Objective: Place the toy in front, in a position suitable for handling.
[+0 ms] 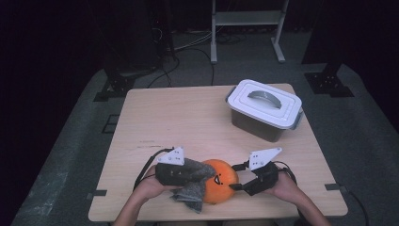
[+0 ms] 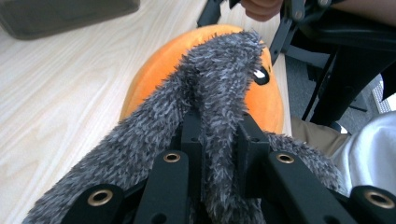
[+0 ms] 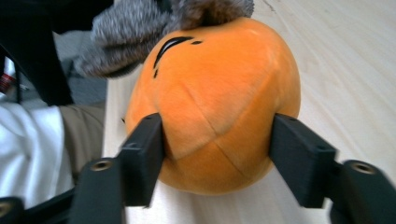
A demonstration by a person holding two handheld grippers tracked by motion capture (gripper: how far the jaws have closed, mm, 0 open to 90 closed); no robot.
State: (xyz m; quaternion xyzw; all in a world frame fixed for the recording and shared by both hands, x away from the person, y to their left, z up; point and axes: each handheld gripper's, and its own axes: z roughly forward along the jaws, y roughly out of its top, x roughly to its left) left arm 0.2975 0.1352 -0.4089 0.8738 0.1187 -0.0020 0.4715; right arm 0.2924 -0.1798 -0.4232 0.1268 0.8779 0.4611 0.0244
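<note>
An orange plush ball (image 1: 222, 182) with a black stitched face lies near the table's front edge. A grey fuzzy cloth (image 1: 192, 190) is draped over its left side and hangs toward the edge. My left gripper (image 1: 205, 171) is shut on a fold of this grey cloth (image 2: 219, 93), which rises between its jaws and lies over the orange ball (image 2: 154, 74). My right gripper (image 1: 237, 177) comes in from the right. In its own view the right gripper (image 3: 217, 135) has one jaw on each side of the orange ball (image 3: 219, 93), and both pads press its flanks.
A closed white-lidded storage box (image 1: 264, 109) with a grey handle stands at the back right of the wooden table (image 1: 164, 122). A person's hands hold both grippers at the front edge. Cables and stand legs lie on the floor beyond the table.
</note>
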